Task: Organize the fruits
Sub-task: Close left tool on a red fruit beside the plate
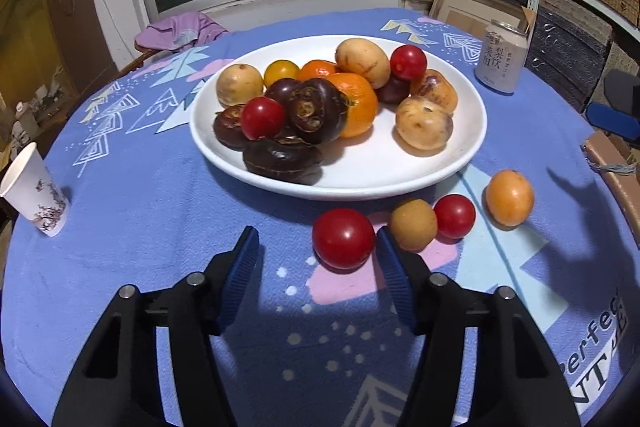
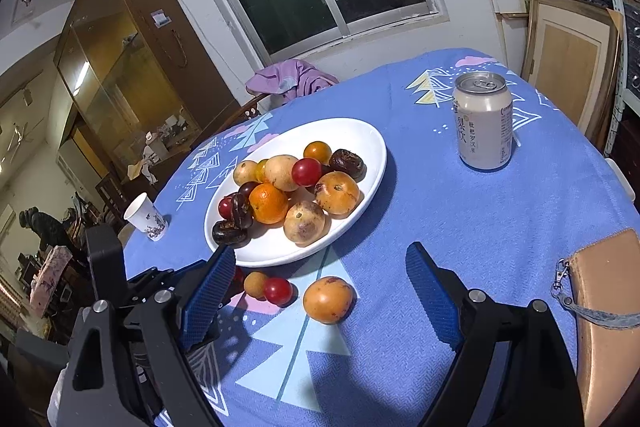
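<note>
A white plate [image 1: 460, 151] holds several fruits: red tomatoes, oranges, yellow-brown fruits and dark chestnut-like ones. It also shows in the right wrist view [image 2: 360, 143]. Loose on the cloth in front of it lie a big red tomato [image 1: 343, 238], a small tan fruit [image 1: 413, 224], a small red tomato [image 1: 454, 215] and an orange fruit [image 1: 509, 197]. My left gripper [image 1: 316, 247] is open, and the big tomato sits just inside its right finger. My right gripper [image 2: 320, 267] is open and empty, above the orange fruit [image 2: 329, 299] and the small tomato [image 2: 277, 291].
A drink can [image 1: 501, 57] stands right of the plate, also in the right wrist view [image 2: 483, 121]. A paper cup [image 1: 34, 189] stands at the left edge. A tan pouch [image 2: 604, 315] lies at the right edge. A purple cloth [image 1: 176, 31] hangs on a chair behind.
</note>
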A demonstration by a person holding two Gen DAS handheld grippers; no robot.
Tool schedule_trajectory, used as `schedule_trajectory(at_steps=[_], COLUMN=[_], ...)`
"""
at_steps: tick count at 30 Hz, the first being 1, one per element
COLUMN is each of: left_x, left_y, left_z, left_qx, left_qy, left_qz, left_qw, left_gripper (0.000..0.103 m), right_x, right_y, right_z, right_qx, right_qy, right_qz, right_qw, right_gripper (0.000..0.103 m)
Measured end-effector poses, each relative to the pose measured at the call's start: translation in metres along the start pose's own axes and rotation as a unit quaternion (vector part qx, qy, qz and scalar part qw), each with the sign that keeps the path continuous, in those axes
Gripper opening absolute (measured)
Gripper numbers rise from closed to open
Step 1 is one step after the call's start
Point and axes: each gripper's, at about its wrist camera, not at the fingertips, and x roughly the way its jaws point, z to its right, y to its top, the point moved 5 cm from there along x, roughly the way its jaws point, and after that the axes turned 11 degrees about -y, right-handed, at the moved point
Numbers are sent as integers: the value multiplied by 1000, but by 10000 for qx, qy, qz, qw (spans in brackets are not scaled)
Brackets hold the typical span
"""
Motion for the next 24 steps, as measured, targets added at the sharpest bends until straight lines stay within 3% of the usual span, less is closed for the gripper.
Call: schedule_trajectory(at_steps=[6, 14, 20, 24], left_x=[7, 13, -4, -22], left_y=[2, 4, -4, -9], left_z=[2, 2, -4, -11], left_qx=[-181, -320, -311, -405], left_qy=[-582, -692, -471, -361], left_qz=[-79, -101, -25, 125], left_qw=[9981, 9970, 9984, 9984], left_gripper=[34, 32, 32, 32], right_x=[5, 10, 11, 21], right_y=[-6, -11, -21, -33], right_z=[-6, -11, -24, -31], right_qx=[-161, -313, -841, -1269], right_qy=[-31, -75, -101, -376], right_qz=[-64, -150, -284, -405], right_qw=[9998, 9994, 9960, 9904], right_gripper=[88, 88, 88, 77])
